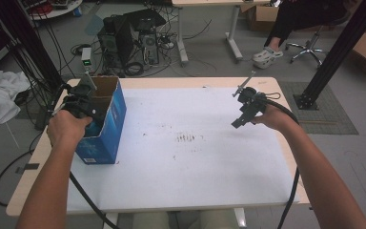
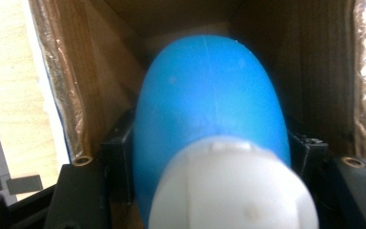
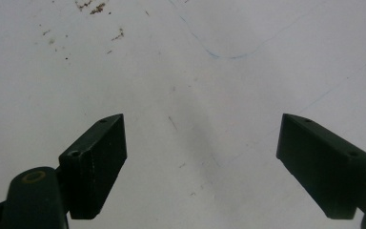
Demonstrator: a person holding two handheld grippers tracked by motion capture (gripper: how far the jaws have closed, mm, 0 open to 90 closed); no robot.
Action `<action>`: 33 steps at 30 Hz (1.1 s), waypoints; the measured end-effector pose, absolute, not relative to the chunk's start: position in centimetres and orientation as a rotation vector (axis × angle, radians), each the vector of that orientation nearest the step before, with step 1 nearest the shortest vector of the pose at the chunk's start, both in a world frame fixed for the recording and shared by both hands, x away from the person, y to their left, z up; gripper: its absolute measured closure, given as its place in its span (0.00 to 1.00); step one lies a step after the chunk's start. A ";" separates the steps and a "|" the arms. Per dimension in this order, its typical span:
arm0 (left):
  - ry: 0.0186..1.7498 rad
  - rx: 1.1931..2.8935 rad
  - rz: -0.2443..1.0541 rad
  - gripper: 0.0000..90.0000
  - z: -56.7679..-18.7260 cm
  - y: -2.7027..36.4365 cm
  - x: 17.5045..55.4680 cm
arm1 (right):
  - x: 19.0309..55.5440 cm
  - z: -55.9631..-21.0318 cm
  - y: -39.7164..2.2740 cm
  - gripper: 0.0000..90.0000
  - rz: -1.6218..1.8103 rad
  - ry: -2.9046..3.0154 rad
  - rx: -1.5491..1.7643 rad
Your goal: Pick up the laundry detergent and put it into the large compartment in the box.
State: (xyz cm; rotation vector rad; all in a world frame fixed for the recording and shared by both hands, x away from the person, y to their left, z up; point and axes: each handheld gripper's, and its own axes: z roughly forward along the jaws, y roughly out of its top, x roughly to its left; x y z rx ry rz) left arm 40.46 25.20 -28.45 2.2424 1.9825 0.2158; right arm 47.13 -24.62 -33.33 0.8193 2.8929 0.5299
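Inside the box point(image 1: 106, 119), left gripper point(image 2: 209, 143) clamps bottle point(image 2: 209, 109) (right gripper point(image 3: 200, 167) spread).

An open-topped blue cardboard box point(image 1: 106, 121) with a brown inside stands upright at the table's left edge. Inside its mouth sits a smooth blue plastic bottle point(image 2: 209, 109) with a white cap point(image 2: 232, 186), between brown walls.

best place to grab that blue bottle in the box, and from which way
Grip the blue bottle across its rounded body just below the white cap, coming straight down through the open top of the blue box. The cardboard walls block every other side. The left gripper already has its jaws on either flank there.
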 end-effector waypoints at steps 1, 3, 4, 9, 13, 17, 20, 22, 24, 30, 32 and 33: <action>1.980 2.241 0.210 0.41 -28.4 25.3 40.4 | 47.2 -33.3 -24.6 0.19 0.527 2.894 0.817; 1.979 2.232 0.205 0.41 -28.3 25.4 40.3 | 47.2 -33.4 -24.6 0.19 0.527 2.894 0.821; 1.979 2.232 0.205 0.41 -28.3 25.4 40.3 | 47.2 -33.4 -24.5 0.19 0.528 2.894 0.817; 1.977 2.218 0.200 0.39 -28.2 25.5 40.1 | 47.1 -33.4 -24.3 0.19 0.528 2.895 0.808; 1.971 2.216 0.198 0.38 -28.1 25.6 40.1 | 47.1 -33.4 -24.2 0.19 0.528 2.896 0.807; 1.967 2.204 0.198 0.37 -27.9 25.6 40.0 | 47.0 -33.3 -24.4 0.19 0.527 2.894 0.809; 1.967 2.196 0.198 0.36 -27.7 25.6 40.0 | 47.0 -33.2 -24.4 0.19 0.532 2.893 0.812; 1.966 2.189 0.201 0.36 -27.6 25.6 39.9 | 47.0 -33.2 -24.4 0.19 0.532 2.893 0.812; 1.963 2.188 0.208 0.36 -27.3 25.6 39.9 | 46.9 -33.2 -24.5 0.19 0.534 2.892 0.810; 1.962 2.184 0.224 0.35 -26.5 25.7 39.6 | 46.8 -33.1 -24.4 0.19 0.538 2.893 0.807; 1.959 2.183 0.228 0.35 -26.2 25.7 39.5 | 46.8 -33.0 -24.4 0.19 0.540 2.893 0.807; 1.956 2.185 0.234 0.35 -26.0 25.8 39.5 | 46.8 -33.0 -24.4 0.19 0.538 2.894 0.805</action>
